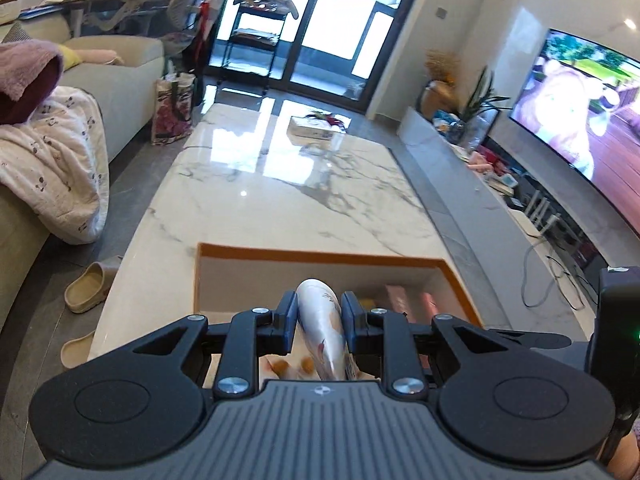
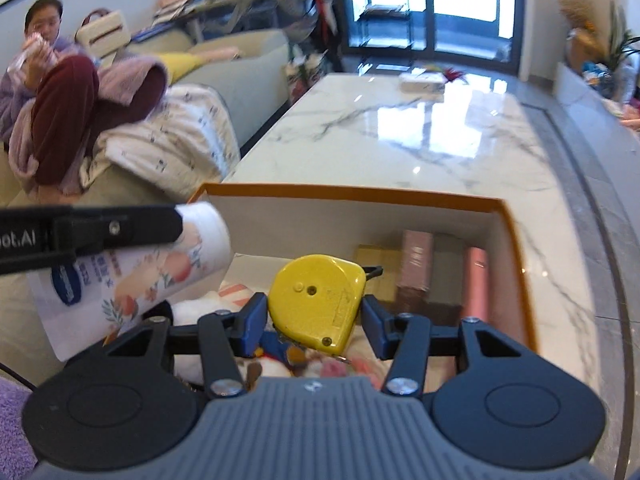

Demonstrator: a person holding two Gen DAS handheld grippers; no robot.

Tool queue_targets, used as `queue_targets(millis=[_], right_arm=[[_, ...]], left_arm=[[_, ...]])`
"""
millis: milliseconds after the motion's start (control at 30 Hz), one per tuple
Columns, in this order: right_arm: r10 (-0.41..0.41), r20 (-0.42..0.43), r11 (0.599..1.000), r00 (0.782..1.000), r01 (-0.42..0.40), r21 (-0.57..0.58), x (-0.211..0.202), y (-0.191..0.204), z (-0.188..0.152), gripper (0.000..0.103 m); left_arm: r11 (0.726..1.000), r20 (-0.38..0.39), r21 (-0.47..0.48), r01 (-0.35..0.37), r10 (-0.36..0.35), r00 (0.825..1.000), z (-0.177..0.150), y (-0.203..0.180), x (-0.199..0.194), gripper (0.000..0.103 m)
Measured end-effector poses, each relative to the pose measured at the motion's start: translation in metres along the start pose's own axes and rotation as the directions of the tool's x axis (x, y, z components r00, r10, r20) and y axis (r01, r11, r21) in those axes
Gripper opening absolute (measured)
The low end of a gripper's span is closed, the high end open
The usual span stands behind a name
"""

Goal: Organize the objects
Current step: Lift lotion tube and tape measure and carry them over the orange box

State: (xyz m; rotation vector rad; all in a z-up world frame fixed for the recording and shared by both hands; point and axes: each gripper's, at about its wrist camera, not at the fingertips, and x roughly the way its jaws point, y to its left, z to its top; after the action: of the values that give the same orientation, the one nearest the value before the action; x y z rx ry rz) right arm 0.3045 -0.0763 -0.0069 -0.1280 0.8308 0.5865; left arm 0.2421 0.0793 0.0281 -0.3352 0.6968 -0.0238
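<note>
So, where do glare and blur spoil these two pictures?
Left wrist view: window glare washes over the marble table at its far end, and straight lines bow near the edges. Right wrist view: the same glare on the table, and the white tube in the left hand-held gripper looks soft; the yellow tape measure is sharp.

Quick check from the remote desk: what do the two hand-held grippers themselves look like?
Both match. The left hand-held gripper and right hand-held gripper have a grey ribbed body with a small logo, two round black discs, black linkage arms with silver screws, and blue-edged black fingers. In the right wrist view the left one shows white lettering ending "ot.AI". A green light glows at the left view's right edge.
</note>
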Motion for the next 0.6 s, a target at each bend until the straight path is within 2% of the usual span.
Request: queue_targets(millis=[133, 233, 400, 500, 600], right_arm=[[-0.067, -0.026, 0.997, 0.997, 0.066, -0.036, 0.036, -0.005, 0.015, 0.053], [-0.065, -0.047, 0.997, 0.997, 0.063, -0.034, 0.056, -0.013, 0.023, 0.053], [-0.133, -0.065, 0.99, 0.989, 0.129, -0.062, 0.074, -0.019, 0.027, 0.053], [-0.139, -0.085, 0.99, 0.987, 0.136, -0.048, 0.083, -0.026, 0.027, 0.053], [-0.172, -0.063, 0.983, 0.983, 0.168, -0.073, 0.085, -0.026, 0.025, 0.053]], left_arm=[[1.0, -0.026, -0.027, 0.001, -0.002, 1.0, 0.004, 0.01, 0.023, 0.026], [0.999, -0.049, -0.046, 0.002, -0.004, 0.999, 0.002, 0.017, 0.04, 0.026], [0.997, -0.091, -0.073, 0.005, -0.011, 0.996, -0.002, 0.024, 0.065, 0.026], [0.997, -0.11, -0.081, 0.005, -0.014, 0.994, -0.003, 0.025, 0.076, 0.026], [0.996, -0.125, -0.092, 0.009, -0.021, 0.992, -0.003, 0.025, 0.083, 0.026]])
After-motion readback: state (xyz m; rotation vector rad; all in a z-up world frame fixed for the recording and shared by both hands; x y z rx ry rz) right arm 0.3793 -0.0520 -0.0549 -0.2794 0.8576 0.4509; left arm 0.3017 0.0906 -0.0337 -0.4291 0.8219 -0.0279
